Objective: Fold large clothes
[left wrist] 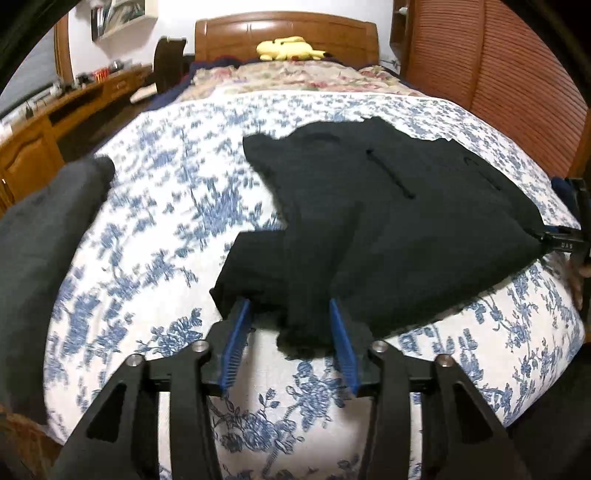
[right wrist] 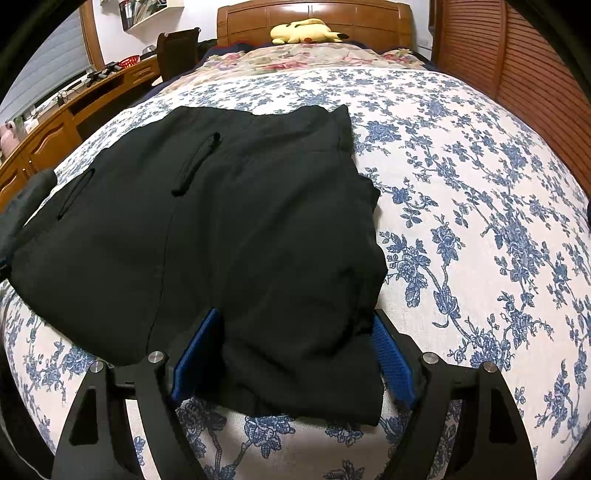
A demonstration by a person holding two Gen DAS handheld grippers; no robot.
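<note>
On the blue-floral bedspread (left wrist: 155, 229) in left wrist view lies a black garment (left wrist: 406, 221), partly folded; left gripper (left wrist: 291, 321) w/ jaws apart, cloth fold between the blue pads, not pinched. Right wrist view: right gripper (right wrist: 295, 354) spread wide round the garment's near corner, pads beside cloth; can't tell if pressing.

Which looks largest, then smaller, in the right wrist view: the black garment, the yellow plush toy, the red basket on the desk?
1. black garment, by far largest
2. yellow plush toy
3. red basket

The toy and basket lie far from the camera, so their true sizes stay unsure.
</note>
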